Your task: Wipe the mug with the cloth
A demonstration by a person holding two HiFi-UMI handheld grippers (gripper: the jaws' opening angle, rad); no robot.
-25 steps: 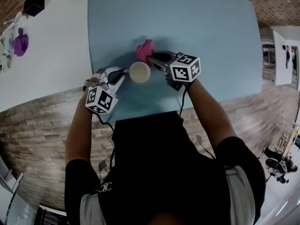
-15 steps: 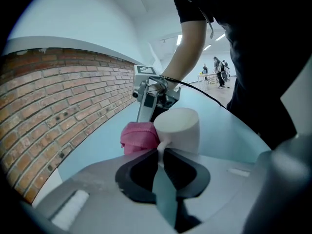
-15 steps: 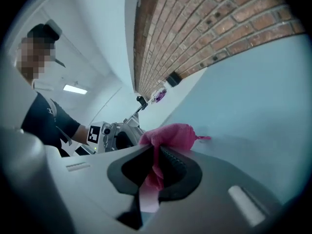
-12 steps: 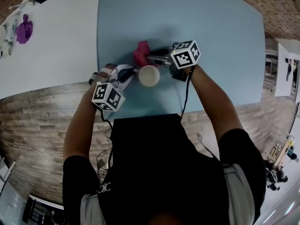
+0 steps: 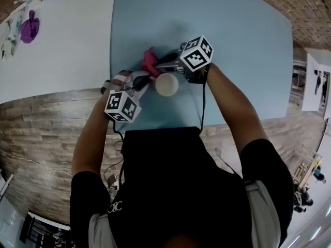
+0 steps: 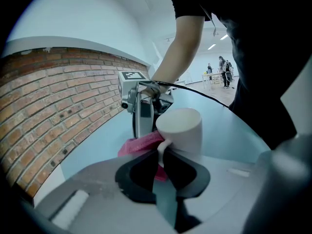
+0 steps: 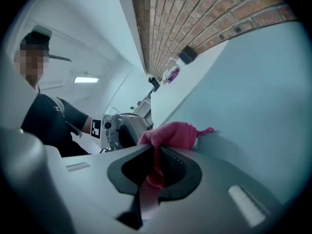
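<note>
Mug (image 5: pixel 167 84) and cloth (image 5: pixel 149 61) are seen from above in the head view, close together near the near edge of the blue table (image 5: pixel 232 45). The cream mug is open at the top. The pink cloth is just to its far left. The left gripper (image 5: pixel 146 81) is reached in from the left to the mug's side. The right gripper (image 5: pixel 158 66) is reached across from the right to the cloth. A white table (image 5: pixel 67 40) is seen at the left, with a purple thing (image 5: pixel 29 29) on it. A wood floor (image 5: pixel 41 138) is seen below.

In the left gripper view, the two black fingers of the left gripper (image 6: pixel 162 167) are pinched on the mug's handle (image 6: pixel 162 147). The mug (image 6: pixel 180 133) is held a bit tilted. It cannot be told if it is touching the table. The cloth (image 6: pixel 139 144) is seen right beside the mug, on its left. The right gripper (image 6: pixel 141 111) is seen just behind the cloth. A brick wall (image 6: pixel 53 96) is seen at the left.

In the right gripper view, the fingers of the right gripper (image 7: pixel 156 167) are pinched on the cloth (image 7: pixel 170 133), and a fold of it hangs down between them. The left gripper (image 7: pixel 122 130) is seen beyond it, at the left. A person (image 7: pixel 48 116) in a dark shirt is seen at the far left.
</note>
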